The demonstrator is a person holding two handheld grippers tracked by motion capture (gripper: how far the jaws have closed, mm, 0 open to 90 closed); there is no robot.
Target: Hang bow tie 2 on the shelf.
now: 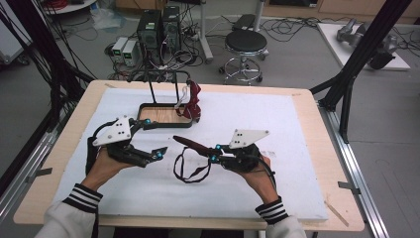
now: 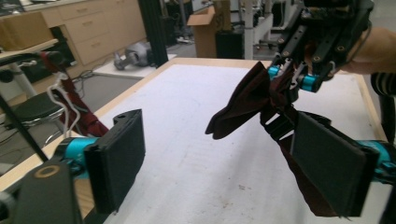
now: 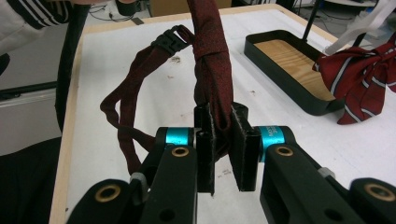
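My right gripper (image 1: 215,152) is shut on a dark red bow tie (image 1: 190,145) and holds it above the white mat, its black strap (image 1: 190,171) looping down. In the right gripper view the jaws (image 3: 223,140) pinch the tie's wing (image 3: 212,60), and the buckled strap (image 3: 170,39) curls to the left. My left gripper (image 1: 154,139) stands open just left of the tie. In the left gripper view its wide-apart pads (image 2: 116,163) frame the tie (image 2: 247,100), which hangs from the right gripper (image 2: 292,77); the fabric runs down close behind the right-hand pad.
A black stand with a wooden-floored tray (image 1: 158,115) sits at the mat's far side, and a red striped bow tie (image 1: 193,101) hangs on it. The same tray (image 3: 289,60) and striped tie (image 3: 369,79) are in the right gripper view. Stool and computers stand beyond the table.
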